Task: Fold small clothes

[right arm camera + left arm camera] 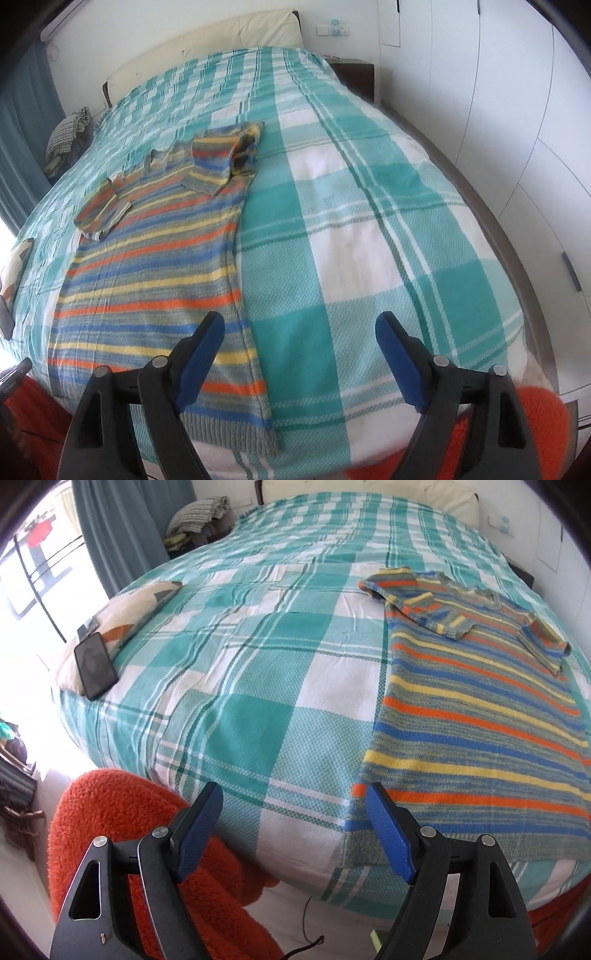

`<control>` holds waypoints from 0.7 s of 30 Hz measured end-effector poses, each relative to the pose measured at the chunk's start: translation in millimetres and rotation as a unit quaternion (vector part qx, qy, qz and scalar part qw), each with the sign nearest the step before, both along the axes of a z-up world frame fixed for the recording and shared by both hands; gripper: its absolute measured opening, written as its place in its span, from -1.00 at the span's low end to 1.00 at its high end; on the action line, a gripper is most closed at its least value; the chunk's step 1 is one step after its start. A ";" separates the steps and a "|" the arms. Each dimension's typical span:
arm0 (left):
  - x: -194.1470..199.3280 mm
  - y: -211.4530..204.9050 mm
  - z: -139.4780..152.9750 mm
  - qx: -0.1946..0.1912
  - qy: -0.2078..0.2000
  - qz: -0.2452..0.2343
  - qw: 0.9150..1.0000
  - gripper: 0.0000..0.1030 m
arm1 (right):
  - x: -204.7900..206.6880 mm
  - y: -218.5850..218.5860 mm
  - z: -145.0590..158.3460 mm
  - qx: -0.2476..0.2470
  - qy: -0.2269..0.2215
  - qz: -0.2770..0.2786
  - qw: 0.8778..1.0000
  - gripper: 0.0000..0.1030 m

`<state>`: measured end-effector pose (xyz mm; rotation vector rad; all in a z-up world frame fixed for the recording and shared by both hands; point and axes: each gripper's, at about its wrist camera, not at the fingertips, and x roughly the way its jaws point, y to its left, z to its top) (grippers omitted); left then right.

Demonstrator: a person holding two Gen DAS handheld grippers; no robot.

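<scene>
My left claw (293, 829) hangs over the bed's near edge, blue pads spread apart, gripping nothing; my right claw (299, 358) likewise, spread wide above the hem. Striped knitted sweater in orange, yellow, blue and grey (155, 280): flat on the teal-and-white checked bedspread (369, 229), both sleeves folded inward. Nearby: black phone (95, 664) on a patterned cushion (136, 605), fuzzy orange fabric (110, 812) below the bed edge.
</scene>
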<state>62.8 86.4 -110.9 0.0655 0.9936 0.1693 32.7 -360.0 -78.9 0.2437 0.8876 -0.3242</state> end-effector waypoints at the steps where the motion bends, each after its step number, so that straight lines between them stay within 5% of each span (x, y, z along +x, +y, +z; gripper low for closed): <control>1: 1.7 0.1 -0.1 0.002 0.002 0.008 1.000 0.58 | 16.4 -6.7 3.9 -0.011 -0.015 0.000 1.000 0.62; 8: -4.0 -30.7 -12.8 0.025 0.052 0.013 0.998 0.60 | 127.0 -35.1 -39.4 -0.063 -0.050 0.019 0.997 0.71; 11: -4.8 -52.2 -16.5 0.049 0.067 -0.007 0.996 0.60 | 157.2 -39.2 -84.2 -0.074 0.005 0.040 0.996 1.00; 17: -2.1 -92.1 -16.5 0.090 0.084 -0.039 0.992 0.60 | 162.3 -34.3 -93.9 -0.086 0.018 0.045 0.995 1.00; 21: 1.4 -98.9 -13.5 0.077 0.098 -0.025 0.992 0.61 | 162.6 -38.0 -92.5 -0.068 0.018 0.046 0.996 1.00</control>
